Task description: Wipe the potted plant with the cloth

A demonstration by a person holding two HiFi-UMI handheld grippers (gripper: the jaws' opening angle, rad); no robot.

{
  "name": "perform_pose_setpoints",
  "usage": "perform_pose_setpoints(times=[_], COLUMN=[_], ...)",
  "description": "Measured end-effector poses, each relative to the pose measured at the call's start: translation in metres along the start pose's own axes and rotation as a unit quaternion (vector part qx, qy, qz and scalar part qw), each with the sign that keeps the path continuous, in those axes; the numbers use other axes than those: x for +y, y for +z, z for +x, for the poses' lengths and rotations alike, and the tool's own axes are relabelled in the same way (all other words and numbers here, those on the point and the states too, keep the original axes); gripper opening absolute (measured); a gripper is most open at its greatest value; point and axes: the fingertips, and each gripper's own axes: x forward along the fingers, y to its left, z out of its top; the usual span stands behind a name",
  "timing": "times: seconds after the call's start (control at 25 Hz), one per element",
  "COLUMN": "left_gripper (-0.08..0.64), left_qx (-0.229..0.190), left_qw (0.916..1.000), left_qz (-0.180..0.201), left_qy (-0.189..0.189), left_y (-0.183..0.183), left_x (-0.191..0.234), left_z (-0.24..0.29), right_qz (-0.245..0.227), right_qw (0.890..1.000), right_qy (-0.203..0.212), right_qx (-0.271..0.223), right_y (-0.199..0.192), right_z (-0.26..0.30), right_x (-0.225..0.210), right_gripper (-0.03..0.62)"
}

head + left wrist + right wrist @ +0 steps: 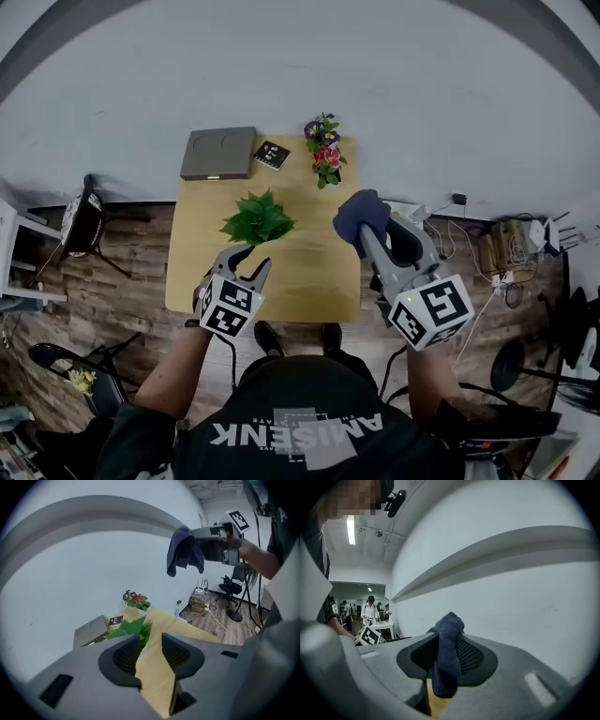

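right gripper (367,232) clamps the blue cloth (359,211) at 3 o'clock of the potted plant (258,219). left gripper (253,259), jaws apart and empty, hovers at its 6 o'clock.

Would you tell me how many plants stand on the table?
2: a green leafy plant in the middle of the table, a flowering plant at its far edge. None seems hidden.
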Motion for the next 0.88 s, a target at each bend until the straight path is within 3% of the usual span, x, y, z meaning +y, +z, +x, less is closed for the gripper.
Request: perform_pose_setpoints(times=[0.2,0.68,0.88], left_gripper=[0.146,0.146,0.132], left_qx=[0.050,0.111,0.139], left_qw=[0.9980,0.9850,0.9791], left_qz=[0.031,0.131,0.145], left_qy=[-0.024,0.018,0.031], left_y=[-0.026,-0.057,-0.064], left_x=[-0.010,-0.006,0.003], left_z=[0.037,0.097,0.112], right_qz=[-0.003,0.019,0.025], right_qw=[1.000,1.000,0.999], right_qy=[0.004,-0.009,-0.020], right_qx=[0.004,0.023,0.028], right_y=[-0.011,-0.042,-0.049], right_z=[0.004,-0.008,-0.018], right_x=[-0.004,-0.015,-0.019], right_gripper=[0.110,0.110,0.110])
